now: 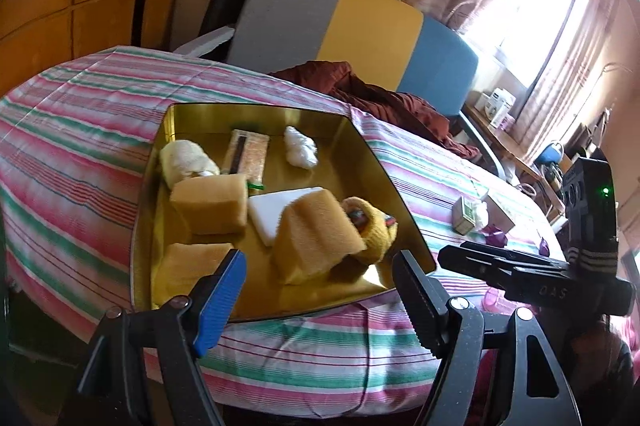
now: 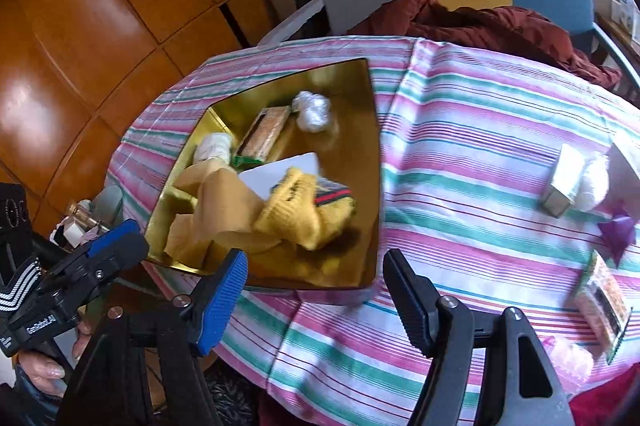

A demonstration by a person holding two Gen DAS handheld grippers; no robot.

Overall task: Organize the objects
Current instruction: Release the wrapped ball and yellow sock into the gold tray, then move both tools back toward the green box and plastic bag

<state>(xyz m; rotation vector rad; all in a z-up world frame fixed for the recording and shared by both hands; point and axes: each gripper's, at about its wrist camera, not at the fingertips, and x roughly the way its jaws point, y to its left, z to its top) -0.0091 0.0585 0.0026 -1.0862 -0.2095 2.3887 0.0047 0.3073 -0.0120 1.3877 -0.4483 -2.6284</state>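
The left gripper (image 1: 320, 290) hangs with its jaws spread and nothing between them, just over the near rim of the gold tray (image 1: 176, 118). The right gripper (image 2: 314, 296) is likewise spread and empty, above the tray's near edge as its own camera sees it.

The tray sits on the striped tablecloth (image 1: 80, 114) and holds three tan sponge blocks, one of them (image 1: 210, 204) near the middle, a white flat block (image 1: 276, 210), a yellow knitted item (image 2: 296, 210), a rolled cream cloth (image 1: 184, 160), a patterned packet (image 1: 248, 154) and a white wad (image 1: 300, 146).

Outside the tray, to the right, lie a small box (image 2: 564, 178), a purple piece (image 2: 618, 232) and a second patterned packet (image 2: 604, 302); what sits beside the box is too blurred to tell.
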